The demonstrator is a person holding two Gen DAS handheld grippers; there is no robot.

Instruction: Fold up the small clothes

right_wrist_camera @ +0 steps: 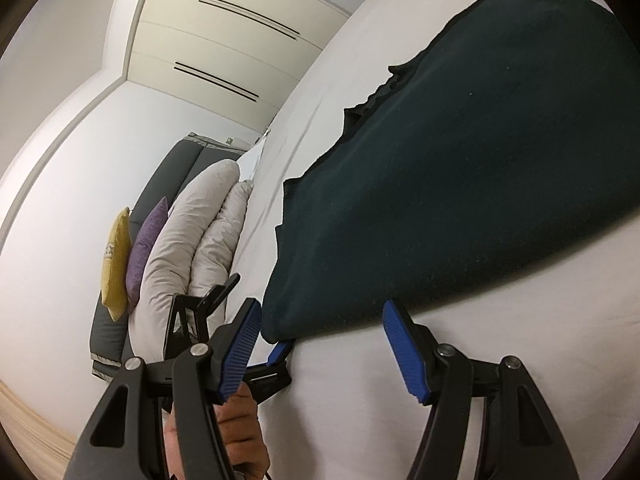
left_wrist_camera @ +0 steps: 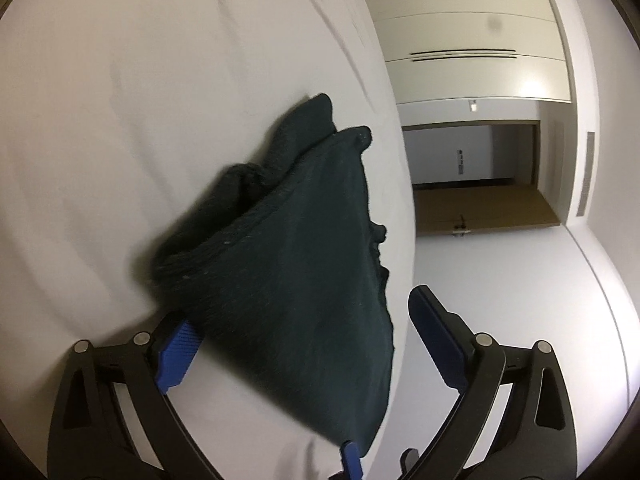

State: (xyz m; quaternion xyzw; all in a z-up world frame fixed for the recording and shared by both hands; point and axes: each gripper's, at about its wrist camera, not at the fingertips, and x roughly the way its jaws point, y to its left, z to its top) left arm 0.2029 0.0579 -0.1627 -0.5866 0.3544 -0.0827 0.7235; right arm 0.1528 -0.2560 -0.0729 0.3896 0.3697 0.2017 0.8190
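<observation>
Left gripper (left_wrist_camera: pixel 304 332) fingers spread, straddling dark cloth (left_wrist_camera: pixel 288 248)

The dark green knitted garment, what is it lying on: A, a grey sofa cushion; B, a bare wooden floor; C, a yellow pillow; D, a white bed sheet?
D: the dark green knitted garment is spread on the white bed sheet, which shows on both sides of it; the left wrist view shows the same.

No text, label, brand or number can be read anywhere.
</observation>
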